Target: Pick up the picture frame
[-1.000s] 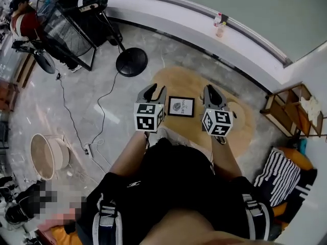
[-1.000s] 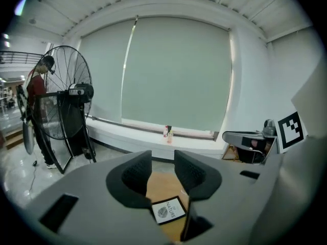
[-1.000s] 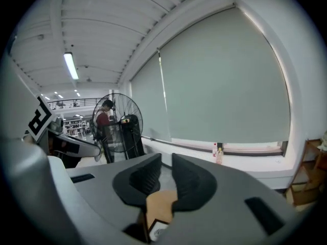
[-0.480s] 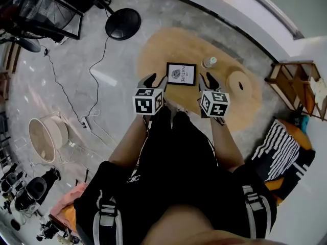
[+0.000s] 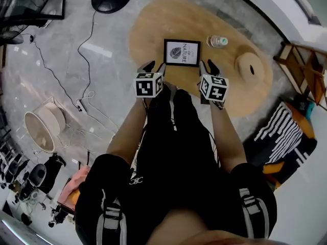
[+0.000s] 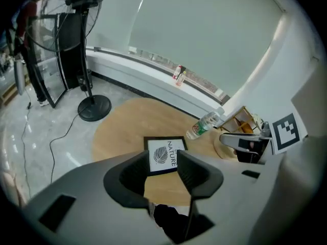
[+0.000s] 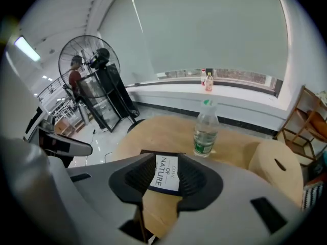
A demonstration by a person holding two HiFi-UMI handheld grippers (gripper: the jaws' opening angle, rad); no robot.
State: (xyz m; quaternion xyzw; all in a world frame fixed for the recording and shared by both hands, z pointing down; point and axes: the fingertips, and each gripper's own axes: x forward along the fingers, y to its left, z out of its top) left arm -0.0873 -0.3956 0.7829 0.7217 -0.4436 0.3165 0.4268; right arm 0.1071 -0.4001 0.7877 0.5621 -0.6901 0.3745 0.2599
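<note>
Soft, even daylight fills every view, coming from the pale window wall [image 7: 204, 29] behind the wooden surface [image 5: 153, 29]. White glare streaks lie on the glossy floor [image 5: 97, 50] left of the surface, and shadows on the surface are faint. Wide-angle bending curves the lines farthest from the surface, and the gripper views go black at their corners. The left claw [image 6: 162, 157] and right claw [image 7: 166, 167], in front of the surface, look dark and slightly soft.
</note>
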